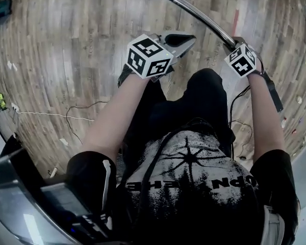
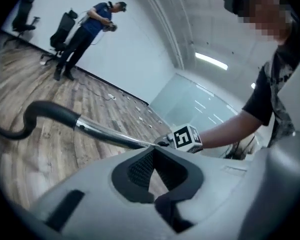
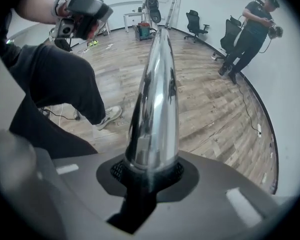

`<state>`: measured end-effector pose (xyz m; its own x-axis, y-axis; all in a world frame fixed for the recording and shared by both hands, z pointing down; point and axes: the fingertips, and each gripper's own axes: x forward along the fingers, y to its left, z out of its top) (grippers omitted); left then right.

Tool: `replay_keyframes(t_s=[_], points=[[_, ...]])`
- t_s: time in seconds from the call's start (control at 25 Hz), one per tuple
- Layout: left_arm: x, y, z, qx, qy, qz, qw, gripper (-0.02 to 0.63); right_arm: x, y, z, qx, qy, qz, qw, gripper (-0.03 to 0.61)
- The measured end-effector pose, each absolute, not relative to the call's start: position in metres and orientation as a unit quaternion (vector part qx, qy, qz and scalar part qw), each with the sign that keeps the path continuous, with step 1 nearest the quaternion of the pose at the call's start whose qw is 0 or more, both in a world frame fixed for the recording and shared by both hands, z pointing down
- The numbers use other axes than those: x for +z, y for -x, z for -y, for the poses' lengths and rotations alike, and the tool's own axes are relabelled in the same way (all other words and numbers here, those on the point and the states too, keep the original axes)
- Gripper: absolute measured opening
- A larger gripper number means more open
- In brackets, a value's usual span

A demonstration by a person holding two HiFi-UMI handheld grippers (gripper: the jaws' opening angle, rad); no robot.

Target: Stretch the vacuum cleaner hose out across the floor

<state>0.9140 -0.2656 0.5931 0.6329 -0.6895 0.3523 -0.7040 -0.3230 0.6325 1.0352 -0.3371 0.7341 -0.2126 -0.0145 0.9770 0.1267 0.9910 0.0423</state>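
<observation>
The vacuum cleaner's chrome tube [image 1: 201,15] slants from the top centre of the head view down to my right gripper [image 1: 233,44]. That gripper is shut on the chrome tube [image 3: 157,99], which rises straight out from between its pads [image 3: 135,171] in the right gripper view. In the left gripper view the tube [image 2: 107,135] joins a black curved handle [image 2: 50,111] and a black hose [image 2: 12,131] bending over the wooden floor. My left gripper [image 1: 181,39] hovers left of the tube. Its jaws are shut with nothing between them [image 2: 154,184].
A standing person in blue [image 2: 85,31] and office chairs [image 2: 22,14] are at the far wall. Thin cables [image 1: 76,114] lie on the floor at the left. Grey equipment [image 1: 20,188] fills the lower left corner. My own shoe [image 3: 107,116] is near the tube.
</observation>
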Motion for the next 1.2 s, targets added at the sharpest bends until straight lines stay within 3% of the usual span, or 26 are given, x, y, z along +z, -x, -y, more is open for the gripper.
replay_keyframes(t_s=[0.2,0.36,0.84,1.2], points=[[0.661,-0.926,0.288,0.086,-0.866,0.395,0.295,0.002,0.857,-1.067,0.368,-0.067,0.011,0.775,0.628,0.086],[0.711,-0.946,0.302,0.085,-0.892,0.376,0.238,0.002,0.958,-1.093,0.393,-0.059,-0.027,0.778,0.624,0.071],[0.791,-0.979,0.314,0.081,-0.873,0.422,0.23,0.002,1.16,-1.132,0.412,-0.051,-0.021,0.786,0.616,0.064],[0.8,-0.997,0.305,0.135,-0.869,0.417,0.231,0.002,1.189,-1.142,0.416,-0.041,-0.004,0.757,0.652,0.064]])
